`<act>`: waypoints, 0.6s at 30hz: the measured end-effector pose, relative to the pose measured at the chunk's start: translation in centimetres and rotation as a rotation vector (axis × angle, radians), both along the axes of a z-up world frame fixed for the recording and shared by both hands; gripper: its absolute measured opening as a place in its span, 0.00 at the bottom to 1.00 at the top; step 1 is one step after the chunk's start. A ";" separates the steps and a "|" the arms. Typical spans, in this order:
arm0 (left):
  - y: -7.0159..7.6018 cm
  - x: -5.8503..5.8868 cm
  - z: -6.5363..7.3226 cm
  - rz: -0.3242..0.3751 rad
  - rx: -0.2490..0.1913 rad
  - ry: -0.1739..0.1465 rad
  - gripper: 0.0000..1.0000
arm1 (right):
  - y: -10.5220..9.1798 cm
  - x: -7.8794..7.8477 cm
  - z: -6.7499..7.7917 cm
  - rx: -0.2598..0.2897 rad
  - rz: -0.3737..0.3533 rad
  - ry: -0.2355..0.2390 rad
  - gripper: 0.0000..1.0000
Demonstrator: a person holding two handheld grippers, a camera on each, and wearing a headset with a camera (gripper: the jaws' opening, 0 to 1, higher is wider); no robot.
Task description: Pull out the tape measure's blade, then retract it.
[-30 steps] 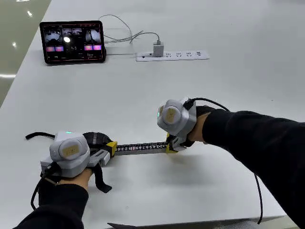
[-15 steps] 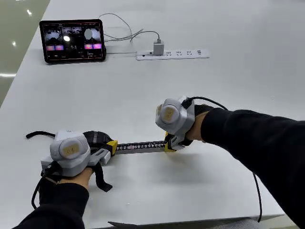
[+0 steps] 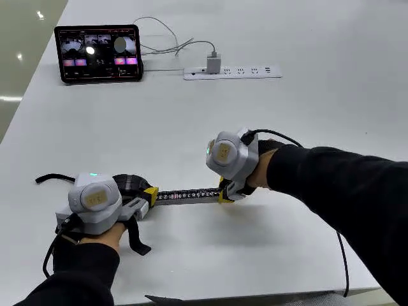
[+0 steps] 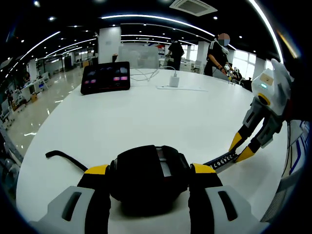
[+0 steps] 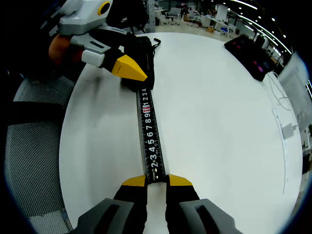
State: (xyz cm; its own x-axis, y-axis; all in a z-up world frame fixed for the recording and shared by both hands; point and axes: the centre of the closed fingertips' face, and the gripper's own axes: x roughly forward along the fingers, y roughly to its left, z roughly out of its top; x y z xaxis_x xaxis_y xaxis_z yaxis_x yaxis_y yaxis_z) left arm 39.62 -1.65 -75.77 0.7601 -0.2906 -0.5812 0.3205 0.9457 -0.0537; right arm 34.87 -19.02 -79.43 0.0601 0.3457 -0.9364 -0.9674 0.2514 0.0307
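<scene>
A black tape measure case (image 3: 126, 186) lies on the white table (image 3: 191, 127) at the near left, and my left gripper (image 3: 138, 195) is shut on it. In the left gripper view the case (image 4: 146, 163) sits between the yellow-tipped jaws of the left gripper (image 4: 149, 171). A short length of the blade (image 3: 189, 195) runs right from the case to my right gripper (image 3: 224, 195), which is shut on its end. The right gripper view shows the numbered blade (image 5: 149, 131) leading from the right gripper (image 5: 156, 181) to the case (image 5: 140, 51).
A tablet (image 3: 99, 53) and a power strip (image 3: 233, 72) with a charger and cables lie at the far side of the table. The case's black strap (image 3: 134, 239) trails toward the near table edge. People stand far behind the table in the left gripper view.
My right gripper has drifted slightly left toward the case, still shut on the blade's end, so the exposed blade is a little shorter. The left gripper has stayed in place.
</scene>
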 end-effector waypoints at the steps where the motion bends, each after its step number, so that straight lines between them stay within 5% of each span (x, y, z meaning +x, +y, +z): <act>1: 0.0 0.0 0.0 0.000 0.000 -0.001 0.60 | 0.0 0.0 0.0 0.000 0.000 -0.001 0.09; 18: -0.1 -0.3 0.2 -0.008 -0.004 0.008 0.60 | 0.5 0.0 0.1 0.005 0.003 -0.002 0.09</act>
